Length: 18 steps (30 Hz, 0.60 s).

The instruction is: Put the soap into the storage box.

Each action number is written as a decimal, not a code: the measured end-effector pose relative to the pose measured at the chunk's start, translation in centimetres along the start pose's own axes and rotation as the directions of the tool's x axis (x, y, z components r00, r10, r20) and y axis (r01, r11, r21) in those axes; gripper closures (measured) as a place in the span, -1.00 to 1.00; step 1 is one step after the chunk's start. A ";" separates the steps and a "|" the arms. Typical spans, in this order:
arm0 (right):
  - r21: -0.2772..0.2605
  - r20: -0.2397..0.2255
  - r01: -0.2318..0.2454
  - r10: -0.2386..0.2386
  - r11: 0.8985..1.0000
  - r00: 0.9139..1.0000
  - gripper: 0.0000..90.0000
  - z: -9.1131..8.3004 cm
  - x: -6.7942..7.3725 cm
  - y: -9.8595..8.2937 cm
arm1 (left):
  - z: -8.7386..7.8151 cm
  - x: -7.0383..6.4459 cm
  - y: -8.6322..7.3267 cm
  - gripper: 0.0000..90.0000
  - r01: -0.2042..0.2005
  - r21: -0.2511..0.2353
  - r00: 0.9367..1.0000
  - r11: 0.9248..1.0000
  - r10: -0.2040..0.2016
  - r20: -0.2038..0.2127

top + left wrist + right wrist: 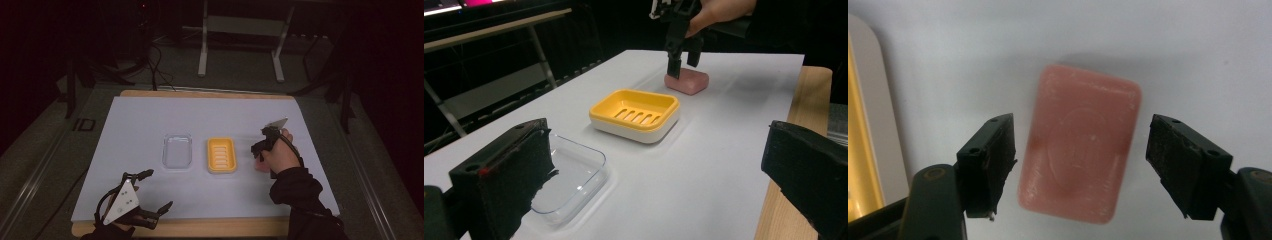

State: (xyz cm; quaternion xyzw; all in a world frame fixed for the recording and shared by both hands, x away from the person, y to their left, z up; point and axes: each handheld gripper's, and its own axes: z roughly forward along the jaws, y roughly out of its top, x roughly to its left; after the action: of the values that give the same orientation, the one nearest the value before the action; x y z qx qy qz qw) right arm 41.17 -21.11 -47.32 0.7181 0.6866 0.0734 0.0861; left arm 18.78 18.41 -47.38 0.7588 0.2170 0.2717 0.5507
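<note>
A pink soap bar (1080,145) lies flat on the white sheet, to the right of a yellow slotted soap dish (221,155). My right gripper (1088,167) hangs open just above the bar with one jaw on each side of it, neither touching it. In the left gripper view the same right gripper (683,64) points down at the soap bar (686,81). A clear plastic tray (177,150) sits left of the dish. My left gripper (156,191) rests open near the table's front left corner, with nothing between its jaws.
The white sheet (200,112) covers most of a wooden table, whose bare edge (200,227) runs along the front. A metal stand (240,45) and cables (157,67) are on the dark floor beyond the table.
</note>
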 end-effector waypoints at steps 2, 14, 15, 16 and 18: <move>0.002 -0.001 -0.006 0.006 1.000 1.000 -0.36 0.3 0.1 0.0 | 0.0 0.0 0.0 -0.99 -0.001 -0.001 1.000 1.000 0.001 0.000; 0.040 0.020 -0.025 0.024 0.999 1.000 -0.26 1.7 0.3 -0.1 | 0.0 0.0 0.0 -0.99 -0.003 0.002 1.000 1.000 0.003 -0.002; 0.033 0.017 -0.022 0.021 0.999 1.000 -0.25 1.7 0.2 -0.2 | 0.0 0.0 0.0 -0.99 -0.006 0.003 1.000 1.000 0.006 -0.005; 0.031 0.013 -0.020 0.020 0.999 1.000 -0.25 1.7 0.2 -0.2 | 0.0 0.0 0.0 -0.99 -0.006 0.002 1.000 1.000 0.006 -0.005; 0.039 0.011 -0.015 0.014 0.999 1.000 -0.24 1.8 0.2 -0.2 | 0.0 0.0 0.0 -0.99 -0.004 0.003 1.000 1.000 0.004 -0.005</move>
State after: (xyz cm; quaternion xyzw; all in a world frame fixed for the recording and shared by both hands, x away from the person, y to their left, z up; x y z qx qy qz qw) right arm 41.41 -20.95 -49.08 0.7251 0.6822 0.0566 0.0751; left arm 18.77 18.38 -47.40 0.7595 0.2171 0.2743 0.5485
